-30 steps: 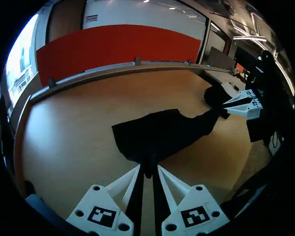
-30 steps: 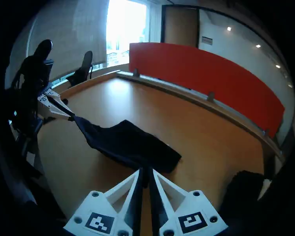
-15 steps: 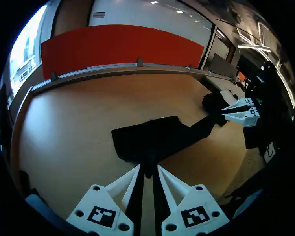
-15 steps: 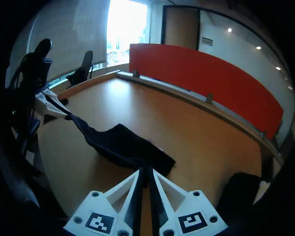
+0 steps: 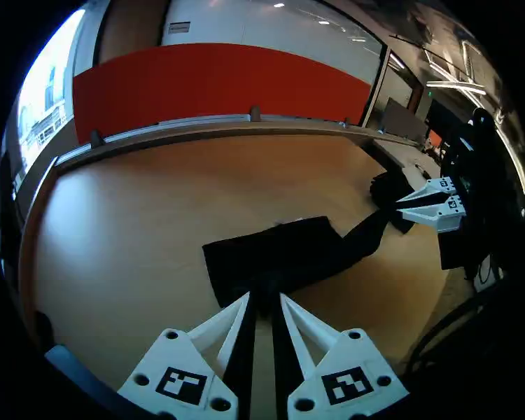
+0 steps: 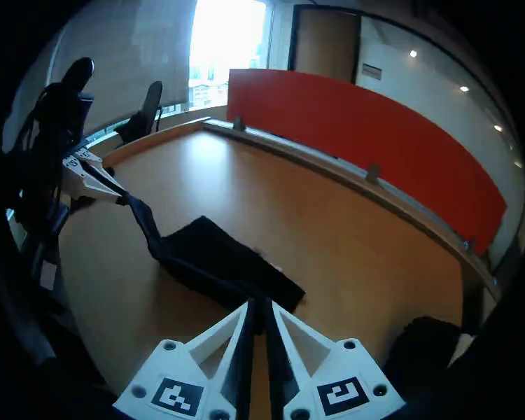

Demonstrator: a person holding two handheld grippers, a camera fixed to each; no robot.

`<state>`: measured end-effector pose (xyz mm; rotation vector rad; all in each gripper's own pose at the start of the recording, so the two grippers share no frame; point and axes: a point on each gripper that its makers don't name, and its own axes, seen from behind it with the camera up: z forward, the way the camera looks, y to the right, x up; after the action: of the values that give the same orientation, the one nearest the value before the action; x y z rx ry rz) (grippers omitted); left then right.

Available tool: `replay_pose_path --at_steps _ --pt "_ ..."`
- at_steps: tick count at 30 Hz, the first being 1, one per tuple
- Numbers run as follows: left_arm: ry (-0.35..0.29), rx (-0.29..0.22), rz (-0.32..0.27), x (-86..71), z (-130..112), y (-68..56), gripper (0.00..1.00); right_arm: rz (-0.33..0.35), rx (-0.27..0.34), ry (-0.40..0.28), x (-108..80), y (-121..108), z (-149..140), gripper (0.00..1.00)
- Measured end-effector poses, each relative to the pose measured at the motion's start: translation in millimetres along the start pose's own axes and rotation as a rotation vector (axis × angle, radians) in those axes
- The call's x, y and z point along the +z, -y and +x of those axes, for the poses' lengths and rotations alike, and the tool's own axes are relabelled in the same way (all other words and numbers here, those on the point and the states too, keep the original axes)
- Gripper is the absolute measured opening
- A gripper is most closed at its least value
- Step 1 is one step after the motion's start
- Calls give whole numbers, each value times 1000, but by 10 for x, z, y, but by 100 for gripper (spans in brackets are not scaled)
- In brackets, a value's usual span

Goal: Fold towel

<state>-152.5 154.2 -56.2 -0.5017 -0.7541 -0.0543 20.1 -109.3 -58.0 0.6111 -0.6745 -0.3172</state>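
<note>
In the left gripper view, the left gripper has its fingers clenched on the near corner of a black towel. The towel lies crumpled on the middle of the wooden surface. A strip of it rises to the right gripper, near the surface's right edge. A red partition runs along the far edge. In the right gripper view, the right gripper pinches another corner of the towel between its fingers. The cloth stretches left to the left gripper, whose fingers are closed on it.
</note>
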Motion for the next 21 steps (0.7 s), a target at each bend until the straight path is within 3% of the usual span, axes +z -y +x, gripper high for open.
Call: replay_pose_path --at_steps 11,21 --pt "11 -40 35 332 28 240 14 -12 -7 41 300 -167 -30 9" --pt "41 -12 56 669 -8 393 14 1 18 95 584 -227 -169 10"
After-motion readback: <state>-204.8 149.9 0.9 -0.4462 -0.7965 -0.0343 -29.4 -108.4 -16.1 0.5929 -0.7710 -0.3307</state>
